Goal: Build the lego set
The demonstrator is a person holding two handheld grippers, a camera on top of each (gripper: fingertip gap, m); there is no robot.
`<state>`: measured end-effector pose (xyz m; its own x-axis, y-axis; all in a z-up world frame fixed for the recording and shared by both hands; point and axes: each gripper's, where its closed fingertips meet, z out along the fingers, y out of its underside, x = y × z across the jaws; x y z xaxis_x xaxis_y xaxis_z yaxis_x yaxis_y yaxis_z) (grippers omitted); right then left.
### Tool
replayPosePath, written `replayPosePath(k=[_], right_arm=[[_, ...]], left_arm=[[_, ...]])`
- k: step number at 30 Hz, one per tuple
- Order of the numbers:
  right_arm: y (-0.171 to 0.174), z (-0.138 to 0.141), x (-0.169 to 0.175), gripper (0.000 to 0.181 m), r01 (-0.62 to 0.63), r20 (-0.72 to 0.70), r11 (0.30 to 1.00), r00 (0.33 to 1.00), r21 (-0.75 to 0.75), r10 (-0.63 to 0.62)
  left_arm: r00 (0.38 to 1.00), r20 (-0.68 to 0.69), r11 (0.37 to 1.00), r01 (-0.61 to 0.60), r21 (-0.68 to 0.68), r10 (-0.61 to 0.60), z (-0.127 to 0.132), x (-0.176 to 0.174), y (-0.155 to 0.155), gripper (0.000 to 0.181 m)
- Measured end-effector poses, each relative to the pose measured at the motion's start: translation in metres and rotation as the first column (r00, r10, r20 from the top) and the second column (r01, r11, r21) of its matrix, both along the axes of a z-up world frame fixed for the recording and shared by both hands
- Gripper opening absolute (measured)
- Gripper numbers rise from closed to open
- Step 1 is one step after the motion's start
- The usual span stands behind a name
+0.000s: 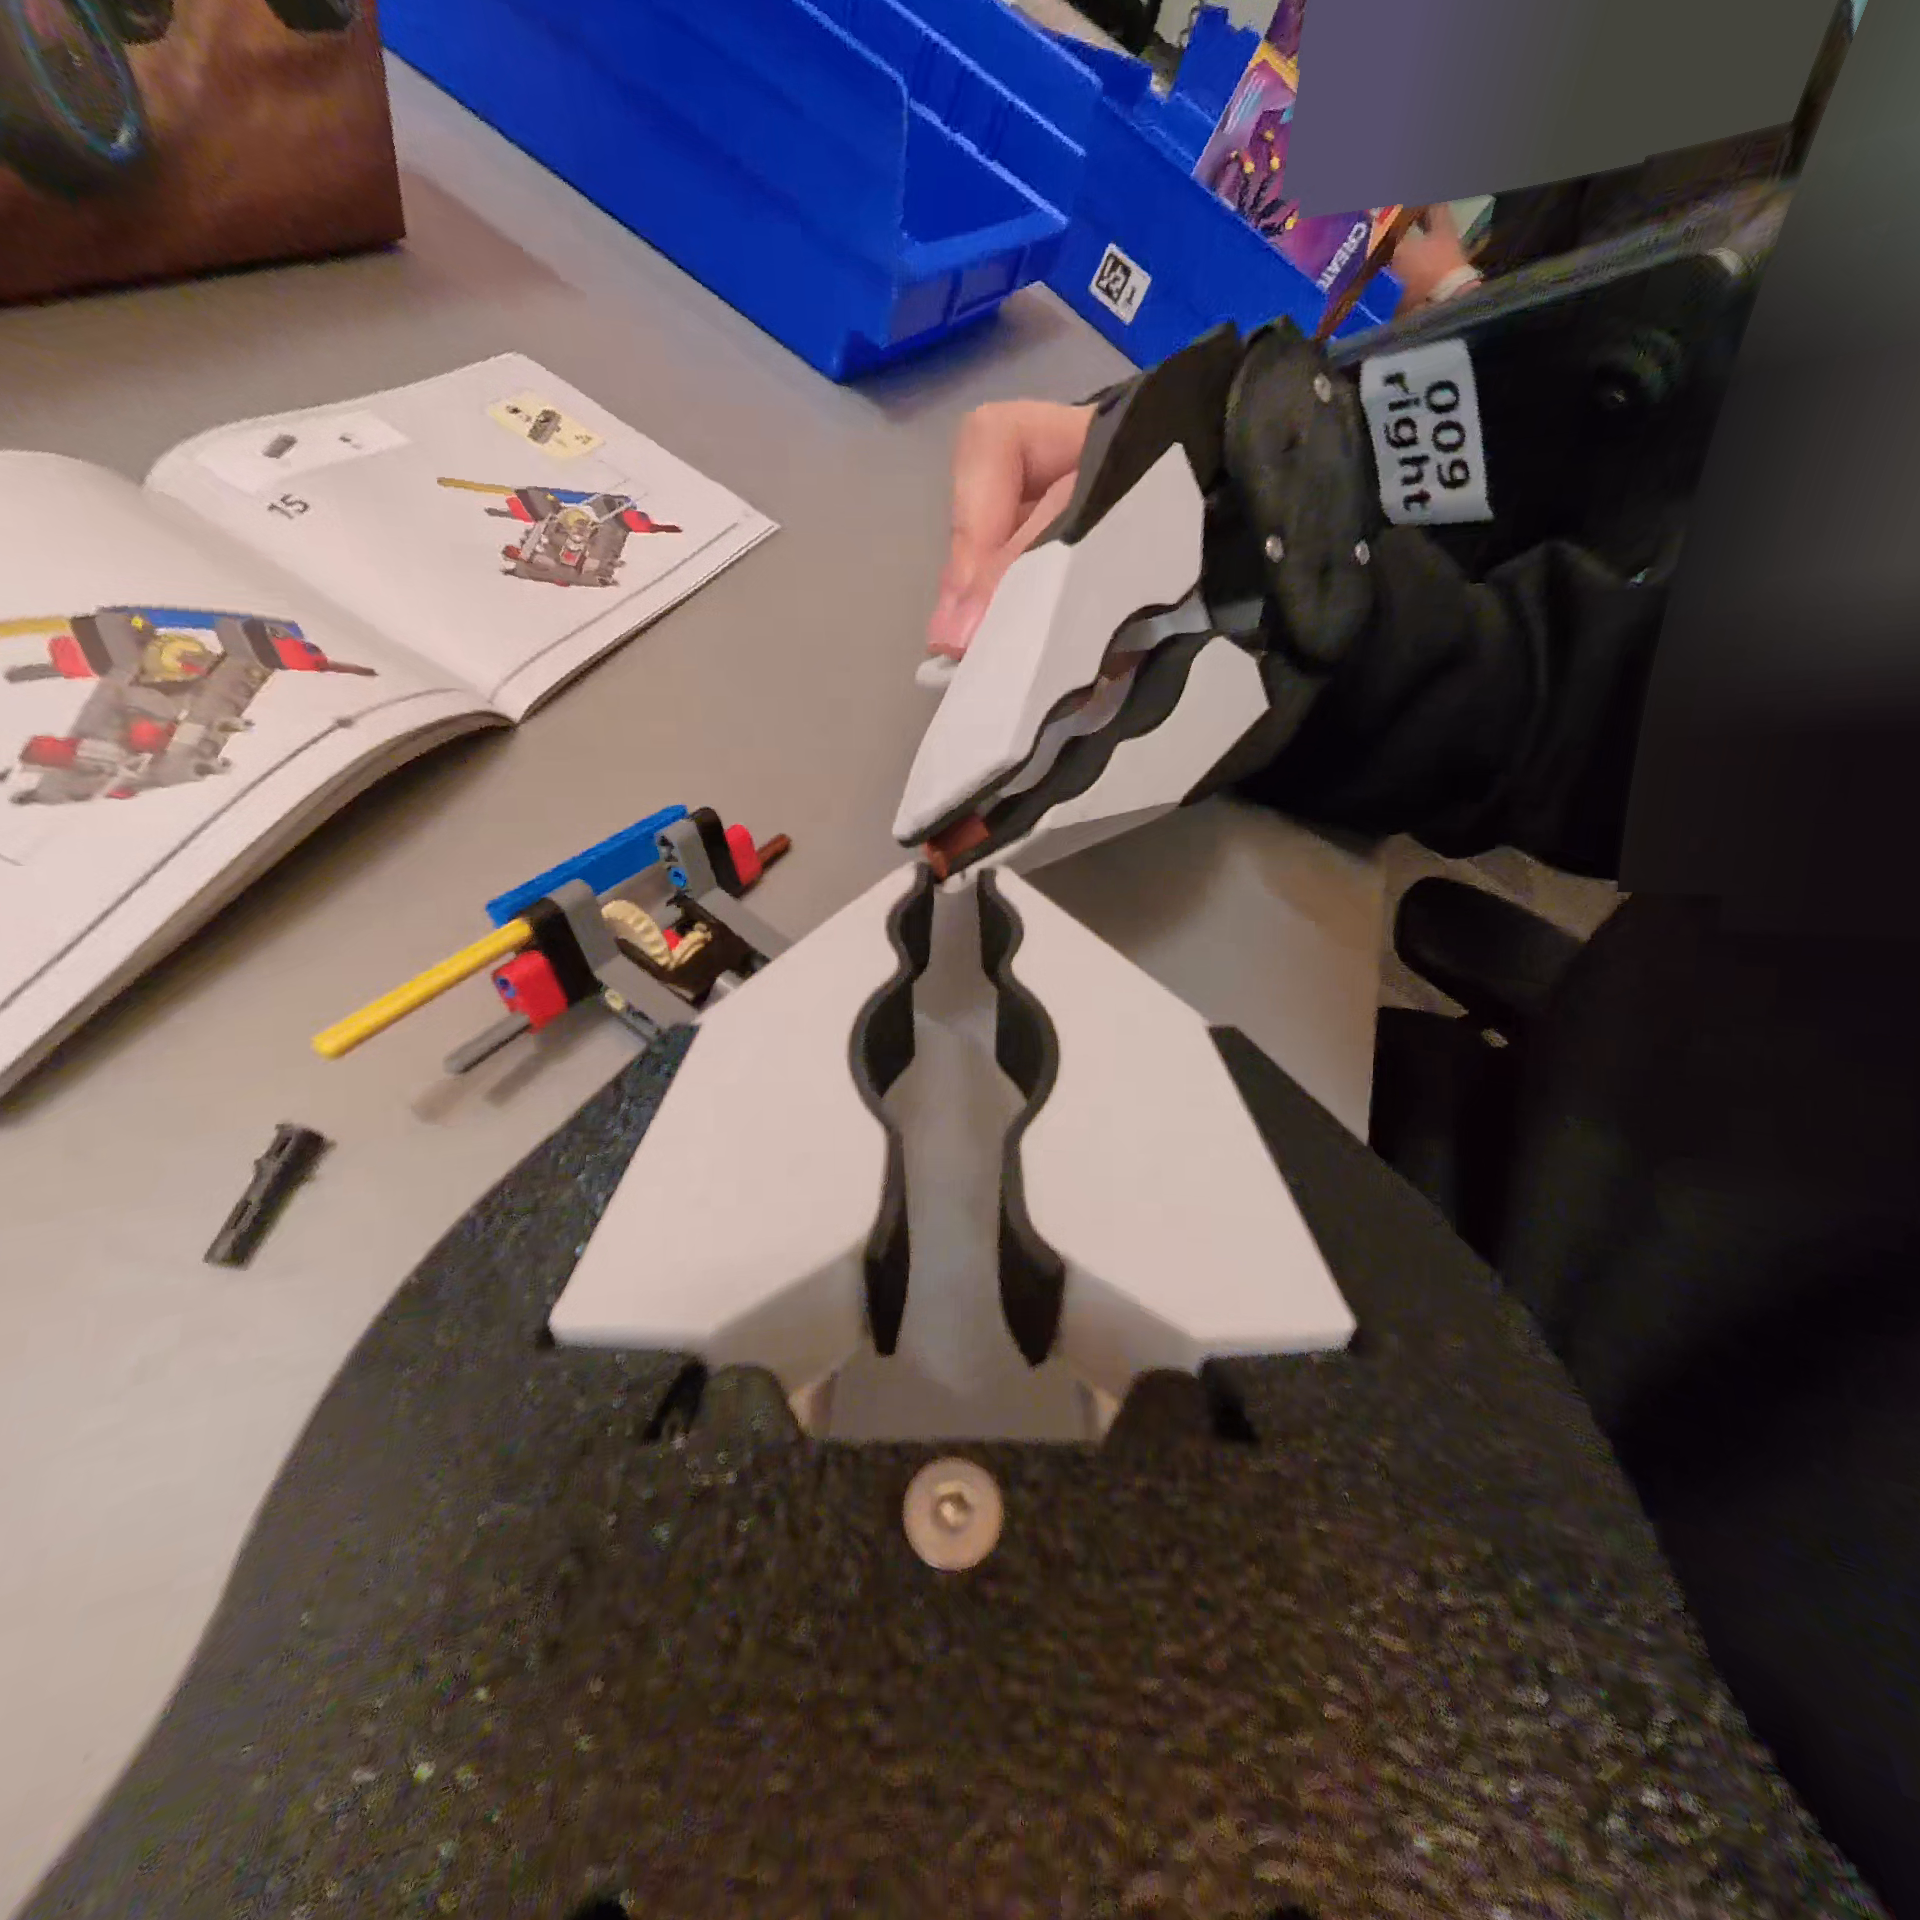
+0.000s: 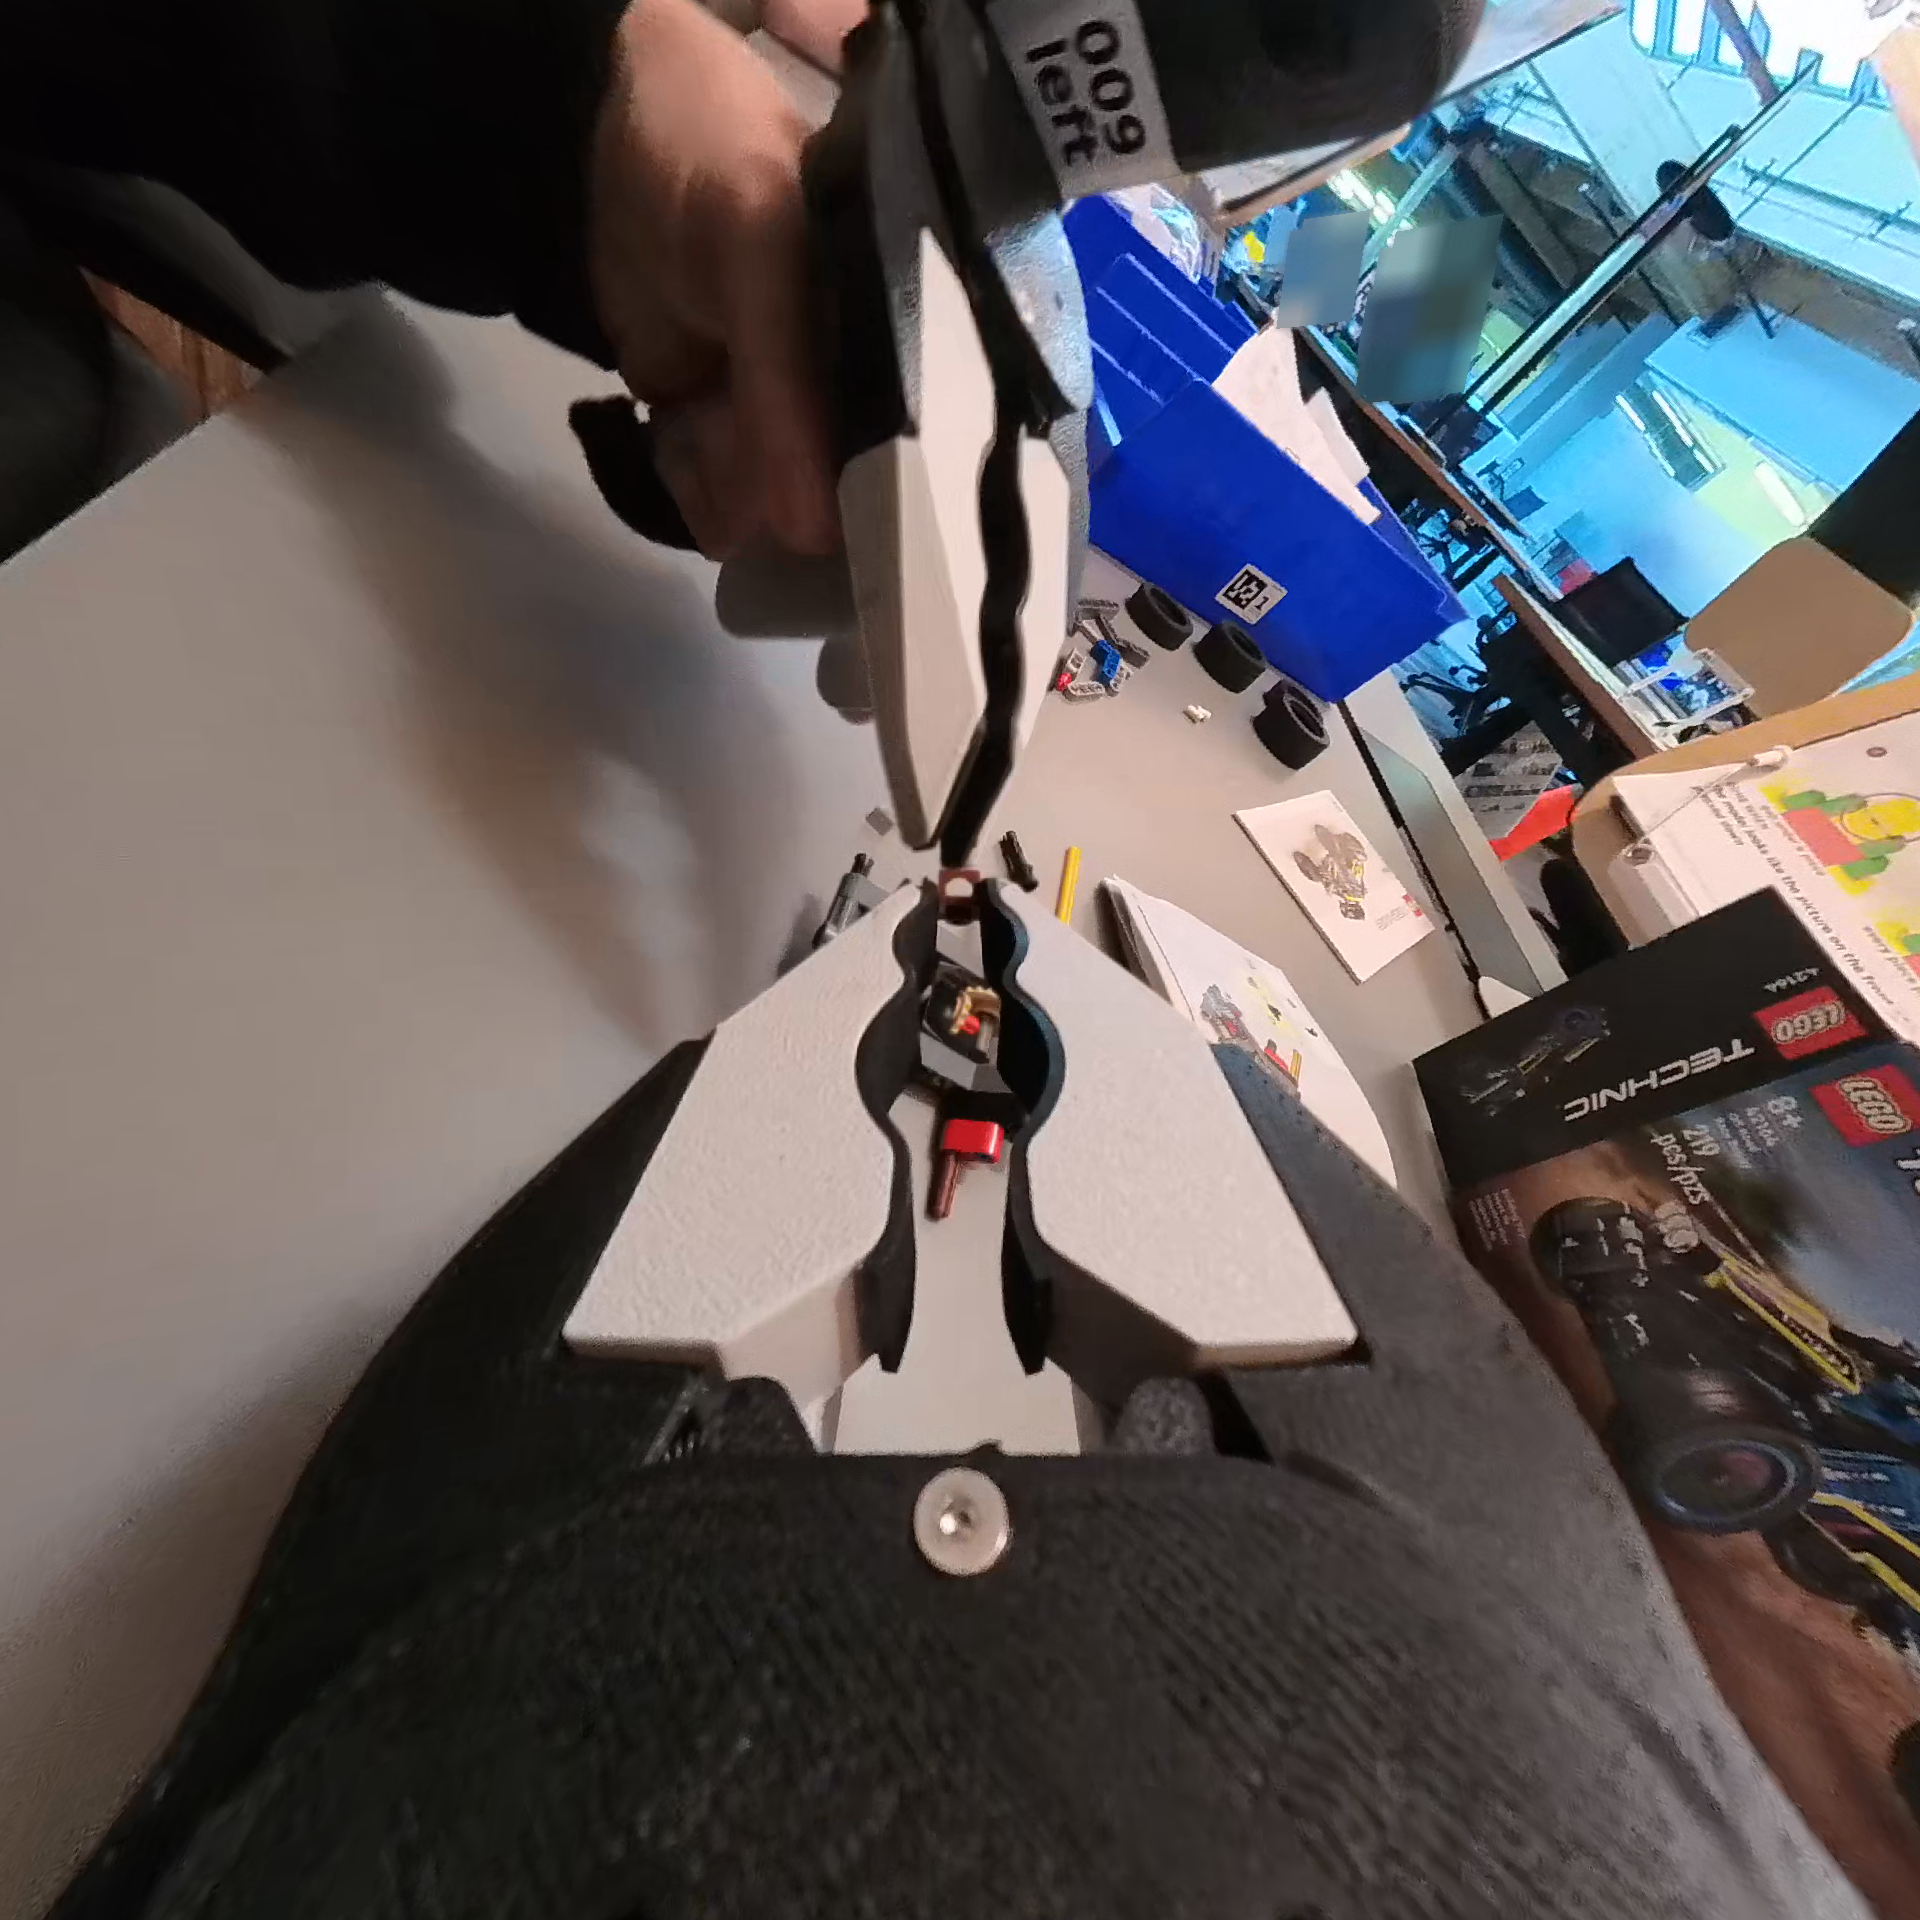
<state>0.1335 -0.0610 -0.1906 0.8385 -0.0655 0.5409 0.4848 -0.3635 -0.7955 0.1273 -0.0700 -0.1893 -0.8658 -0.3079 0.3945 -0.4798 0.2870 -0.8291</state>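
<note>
My right gripper is shut on a small brown Lego piece, held at its tips above the table. In the left wrist view it comes in from the upper right with the brown piece. My left gripper has a narrow gap between its jaws and nothing shows in it; its tips sit right against the brown piece. It also shows in the right wrist view. The partly built model, blue, grey, red with a yellow axle, lies on the grey table.
An open instruction booklet lies left of the model, and a loose black pin lies in front. Blue bins stand at the back. The right wrist view shows several black wheels, a leaflet and the set's box. Left and right tips are no more than a few centimetres apart. From either gripper's tips it is about 12 cm to the loose black pin.
</note>
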Motion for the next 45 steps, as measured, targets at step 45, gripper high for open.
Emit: replayPosePath(k=[45], right_arm=[[0.001,-0.025,-0.006,0.007,0.004,0.036,0.985,0.999,-0.171,0.002]], left_arm=[[0.937,-0.339,0.996,-0.083,0.030,0.088,-0.029,0.001,0.002,0.000]])
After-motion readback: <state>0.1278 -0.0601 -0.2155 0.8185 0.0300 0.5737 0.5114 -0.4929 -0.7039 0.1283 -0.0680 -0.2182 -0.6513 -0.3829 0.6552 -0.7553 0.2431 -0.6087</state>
